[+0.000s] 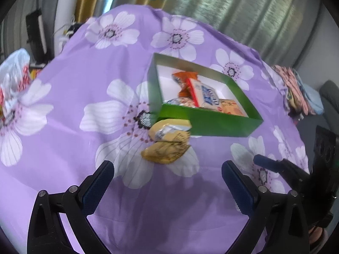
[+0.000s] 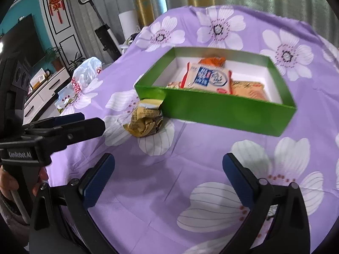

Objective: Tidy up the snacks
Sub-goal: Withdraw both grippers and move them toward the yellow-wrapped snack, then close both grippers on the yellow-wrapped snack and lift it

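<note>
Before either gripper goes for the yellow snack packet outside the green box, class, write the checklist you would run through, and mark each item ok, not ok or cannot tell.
1. Left gripper open and holding nothing: ok.
2. Right gripper open and holding nothing: ok.
3. Yellow packet in clear view on the cloth: ok.
4. Packet clear of the green box: not ok, it lies against the box's near corner.
5. Free floor space in the box: ok, white floor shows at the far end.
6. Packet sealed and undamaged: cannot tell, it is crumpled and blurred.

A purple flowered cloth (image 2: 161, 190) carries a green box (image 2: 222, 114), a yellow snack packet (image 2: 144, 122) touching it
</note>
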{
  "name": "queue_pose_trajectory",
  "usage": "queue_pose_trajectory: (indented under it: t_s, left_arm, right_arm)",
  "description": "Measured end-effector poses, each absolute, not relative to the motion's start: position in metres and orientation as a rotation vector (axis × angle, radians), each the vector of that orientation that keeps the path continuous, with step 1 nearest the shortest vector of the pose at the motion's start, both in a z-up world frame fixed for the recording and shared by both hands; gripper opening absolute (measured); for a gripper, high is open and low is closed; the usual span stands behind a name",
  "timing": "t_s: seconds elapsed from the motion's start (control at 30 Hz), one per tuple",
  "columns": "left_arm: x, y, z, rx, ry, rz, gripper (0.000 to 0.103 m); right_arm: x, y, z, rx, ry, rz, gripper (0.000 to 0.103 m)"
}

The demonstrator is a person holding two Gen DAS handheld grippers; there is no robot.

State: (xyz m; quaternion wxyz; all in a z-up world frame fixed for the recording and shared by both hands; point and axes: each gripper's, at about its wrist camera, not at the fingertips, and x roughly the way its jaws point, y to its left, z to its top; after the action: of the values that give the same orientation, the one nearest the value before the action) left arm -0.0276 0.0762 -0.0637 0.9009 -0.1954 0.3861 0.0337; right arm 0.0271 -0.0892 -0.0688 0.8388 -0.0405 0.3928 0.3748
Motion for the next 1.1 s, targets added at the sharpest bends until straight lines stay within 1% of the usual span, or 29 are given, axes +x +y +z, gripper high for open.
queue_pose_trajectory:
  t_s: [0.17,0.37,0.53,0.63,0.8,0.83,0.87,0.93,1.0,1.03,1.1]
  left_arm:
    - [-0.02,0.088,-0.08,-0.481,0.811,0.034,0.101]
    - [-0.003,0.086,-0.085,-0.46,0.828,0.001,0.101]
    - [0.012,0.086,-0.091,-0.458,0.84,-0.041,0.101]
    - [0.018,0.087,-0.094,-0.456,0.841,-0.054,0.101]
    - [0.024,0.091,-0.1,-0.474,0.845,-0.082,0.101]
    - [0.026,0.093,-0.101,-0.485,0.847,-0.09,0.099]
    - [0.027,0.094,-0.103,-0.493,0.847,-0.098,0.096]
    - [0.029,0.096,-0.106,-0.51,0.853,-0.117,0.084]
    - [0.032,0.099,-0.11,-0.539,0.865,-0.127,0.077]
    - [0.033,0.1,-0.111,-0.547,0.868,-0.127,0.073]
    - [0.033,0.103,-0.113,-0.565,0.871,-0.129,0.071]
  right_arm:
    - [0.033,-0.073,-0.08,-0.091,0.85,0.836,0.102]
    - [0.041,-0.055,-0.091,-0.088,0.859,0.891,0.102]
    - [0.054,-0.043,-0.099,-0.079,0.882,0.916,0.1]
    - [0.062,-0.036,-0.101,-0.073,0.89,0.942,0.097]
    - [0.072,-0.022,-0.104,-0.074,0.902,0.985,0.087]
    - [0.074,-0.018,-0.106,-0.075,0.908,0.996,0.086]
    - [0.076,-0.015,-0.107,-0.08,0.91,1.002,0.082]
    - [0.078,-0.009,-0.109,-0.089,0.919,1.019,0.078]
    - [0.079,-0.003,-0.112,-0.105,0.926,1.036,0.068]
    - [0.079,0.0,-0.113,-0.116,0.929,1.044,0.067]
    - [0.08,0.004,-0.114,-0.131,0.929,1.049,0.064]
